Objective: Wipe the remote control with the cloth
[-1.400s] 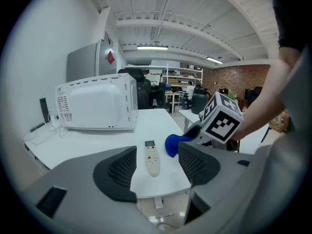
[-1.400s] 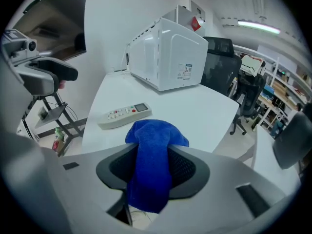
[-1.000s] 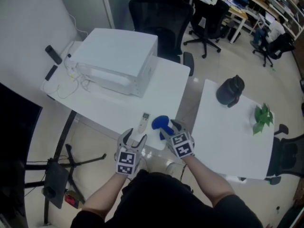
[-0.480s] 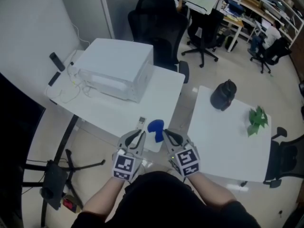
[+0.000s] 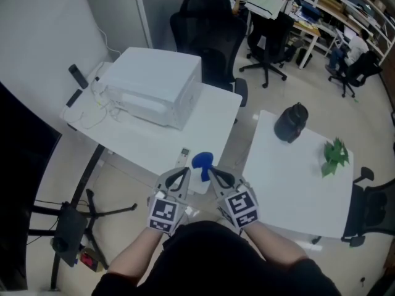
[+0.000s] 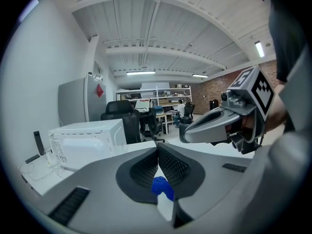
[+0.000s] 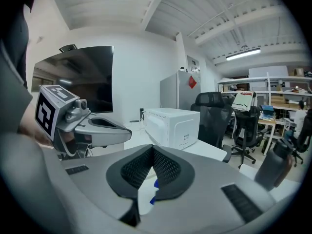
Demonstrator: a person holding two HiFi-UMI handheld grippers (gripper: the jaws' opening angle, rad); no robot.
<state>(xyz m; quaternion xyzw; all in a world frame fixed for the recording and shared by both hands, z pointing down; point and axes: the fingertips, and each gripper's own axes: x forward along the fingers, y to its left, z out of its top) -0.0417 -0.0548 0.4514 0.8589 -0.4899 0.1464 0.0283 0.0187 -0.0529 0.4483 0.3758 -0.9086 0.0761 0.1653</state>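
Observation:
A small white remote control (image 5: 183,156) lies near the front edge of the left white table (image 5: 148,147), with a blue cloth (image 5: 202,160) bunched just to its right. My left gripper (image 5: 184,173) hovers at the table's front edge, just short of the remote, shut with nothing in it. My right gripper (image 5: 210,171) is beside it, just short of the cloth, also shut and empty. In the left gripper view the jaws (image 6: 157,149) meet and the blue cloth (image 6: 162,187) shows below them. The right gripper view shows shut jaws (image 7: 152,150) the same way.
A white boxy appliance (image 5: 154,85) stands at the back of the left table, with cables and two black remotes (image 5: 76,76) beside it. The right table (image 5: 296,184) holds a black jug (image 5: 291,122) and a green plant (image 5: 335,155). Office chairs (image 5: 210,29) stand behind.
Both grippers stood open at the remote and the cloth; they have drawn back toward me and closed empty. The remote and the cloth stay on the table.

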